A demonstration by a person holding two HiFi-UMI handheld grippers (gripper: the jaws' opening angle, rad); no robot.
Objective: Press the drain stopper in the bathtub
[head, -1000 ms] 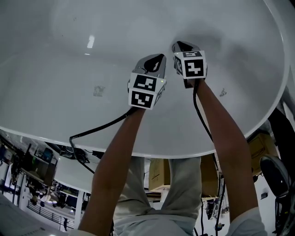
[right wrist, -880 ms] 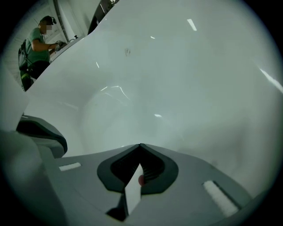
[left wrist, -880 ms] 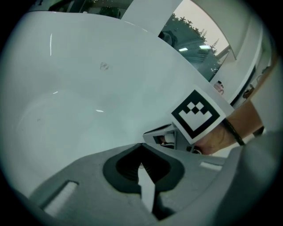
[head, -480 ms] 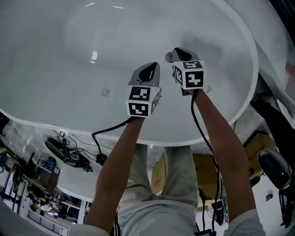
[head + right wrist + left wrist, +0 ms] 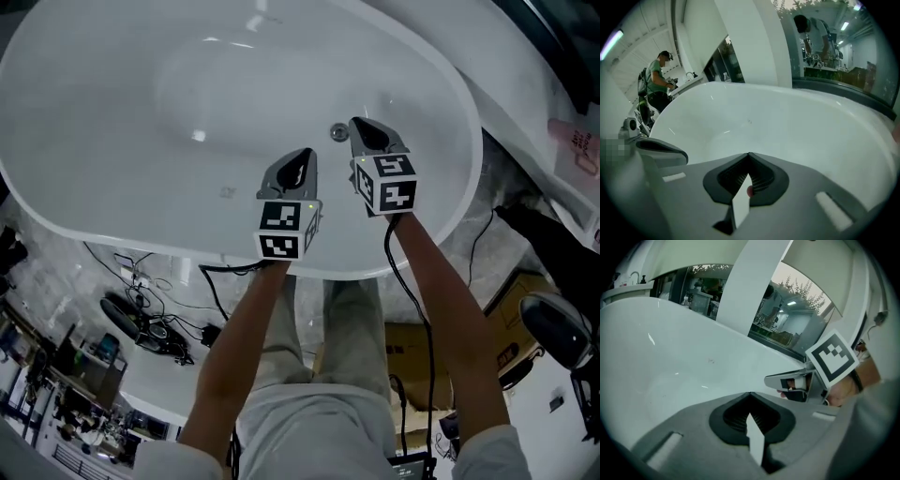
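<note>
Now draws back from the bathtub [image 5: 216, 103]: takes in far more of the white basin in the head view than a second ago, and sets both tools higher above its floor. Uncovers the drain stopper [image 5: 338, 132], hidden under the tip of the right gripper [image 5: 361, 129] a second back, half out half a second back, and now lying plain as a small round metal disc on the tub floor, just beside that tip on its left and apart from it. Keeps the right gripper's jaws together with nothing between them, as seen along them in the right gripper view. Holds the left gripper [image 5: 302, 159] likewise closed on nothing, left of the stopper and nearer the person, near it but not touching. Points to a press most likely already given and a withdrawal under way, though cannot tell from these views whether the stopper sits down or has popped up. Calls, if not seated, for bringing the closed right tip straight back over the disc, and risks a slide off the slick curved enamel otherwise.
</note>
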